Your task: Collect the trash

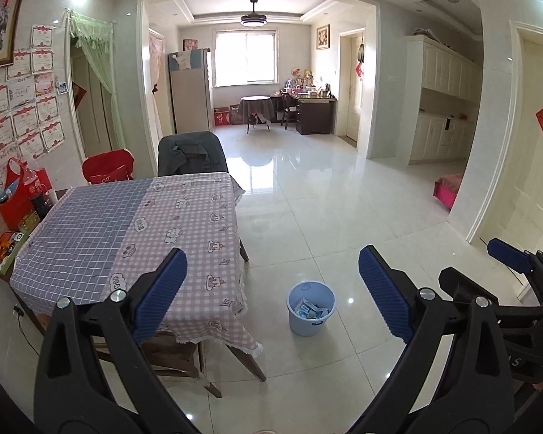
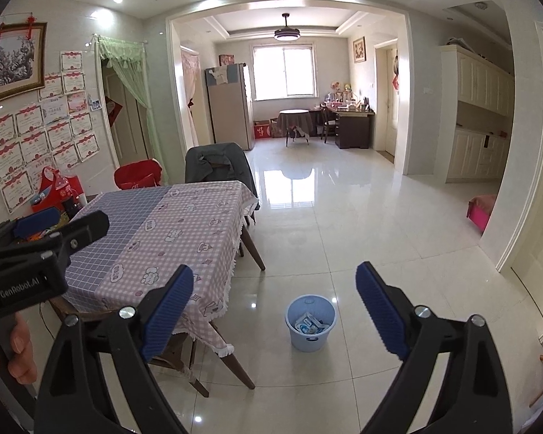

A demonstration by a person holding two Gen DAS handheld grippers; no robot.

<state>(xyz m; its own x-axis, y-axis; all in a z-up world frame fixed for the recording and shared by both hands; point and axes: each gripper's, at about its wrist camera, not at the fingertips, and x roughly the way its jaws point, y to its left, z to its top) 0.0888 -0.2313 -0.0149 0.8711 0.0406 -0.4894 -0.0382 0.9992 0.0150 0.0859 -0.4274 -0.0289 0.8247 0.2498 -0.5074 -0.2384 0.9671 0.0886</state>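
A light blue bin (image 1: 310, 308) stands on the tiled floor beside the table, with blue and white wrappers (image 1: 309, 310) inside it. It also shows in the right wrist view (image 2: 310, 322), with the wrappers (image 2: 309, 324) in it. My left gripper (image 1: 273, 294) is open and empty, held high above the floor and well back from the bin. My right gripper (image 2: 274, 306) is open and empty too, at about the same height. The right gripper shows at the right edge of the left wrist view (image 1: 513, 264); the left gripper shows at the left of the right wrist view (image 2: 47, 224).
A table with a blue and pink checked cloth (image 1: 134, 238) stands left of the bin, with chairs (image 1: 190, 153) around it. Red bags and a bottle (image 1: 22, 195) sit at the table's far left edge by the wall. A pink stool (image 1: 447, 190) is at the right doorway.
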